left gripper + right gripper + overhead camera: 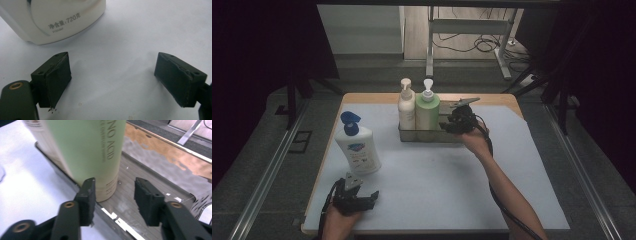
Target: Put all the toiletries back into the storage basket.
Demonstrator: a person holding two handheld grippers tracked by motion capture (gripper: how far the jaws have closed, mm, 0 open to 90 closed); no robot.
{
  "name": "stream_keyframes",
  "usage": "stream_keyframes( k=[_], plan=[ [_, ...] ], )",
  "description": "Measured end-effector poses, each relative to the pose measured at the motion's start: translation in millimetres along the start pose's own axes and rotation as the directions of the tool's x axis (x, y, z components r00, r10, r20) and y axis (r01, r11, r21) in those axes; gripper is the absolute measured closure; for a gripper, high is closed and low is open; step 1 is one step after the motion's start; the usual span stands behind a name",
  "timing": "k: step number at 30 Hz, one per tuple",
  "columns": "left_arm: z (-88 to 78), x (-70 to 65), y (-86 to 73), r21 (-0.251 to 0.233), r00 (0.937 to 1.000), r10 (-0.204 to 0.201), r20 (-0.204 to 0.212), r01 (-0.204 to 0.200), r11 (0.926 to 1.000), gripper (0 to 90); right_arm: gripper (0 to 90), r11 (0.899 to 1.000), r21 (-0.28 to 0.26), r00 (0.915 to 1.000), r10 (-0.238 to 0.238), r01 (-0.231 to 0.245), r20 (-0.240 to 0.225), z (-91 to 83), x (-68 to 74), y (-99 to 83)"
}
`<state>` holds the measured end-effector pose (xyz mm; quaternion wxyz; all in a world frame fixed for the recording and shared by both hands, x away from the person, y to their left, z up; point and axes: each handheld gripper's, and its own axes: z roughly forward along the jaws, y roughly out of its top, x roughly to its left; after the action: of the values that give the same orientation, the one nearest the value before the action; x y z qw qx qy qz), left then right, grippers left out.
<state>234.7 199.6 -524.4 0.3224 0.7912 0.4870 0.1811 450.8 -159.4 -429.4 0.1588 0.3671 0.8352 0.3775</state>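
Note:
A metal tray at the back of the mat holds a cream pump bottle and a green pump bottle, both upright. My right gripper hovers over the tray's right part, just right of the green bottle. In the right gripper view my right gripper is open, with the green bottle just beyond its left jaw and nothing pressed between the pads. A white bottle with a blue pump stands at the left. My left gripper rests open in front of it, and its jaws are empty.
A pale blue mat covers the wooden table. The tray's bare floor lies to the right of the green bottle; the cream bottle stands behind it. The white bottle's base is close ahead of the left jaws. Table edges drop to a dark floor.

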Motion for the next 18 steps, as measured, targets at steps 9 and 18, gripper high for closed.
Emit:
stream_keyframes(
  k=[9, 18],
  plan=[
    [0.0, 0.0, 0.1, 0.000, 1.0000, -0.001, 0.001, 0.001, 1.0000, 13.4, 31.9, 0.999, -0.010, 0.9993, -0.033, 0.033, -0.016, -14.9, 9.2, -9.3],
    [-0.1, 0.1, 0.2, 0.002, 1.0000, 0.000, 0.002, 0.000, 1.0000, 13.4, 21.9, 0.997, 0.009, 0.9966, -0.078, 0.078, -0.029, -29.5, 18.6, -22.2]
  ],
)
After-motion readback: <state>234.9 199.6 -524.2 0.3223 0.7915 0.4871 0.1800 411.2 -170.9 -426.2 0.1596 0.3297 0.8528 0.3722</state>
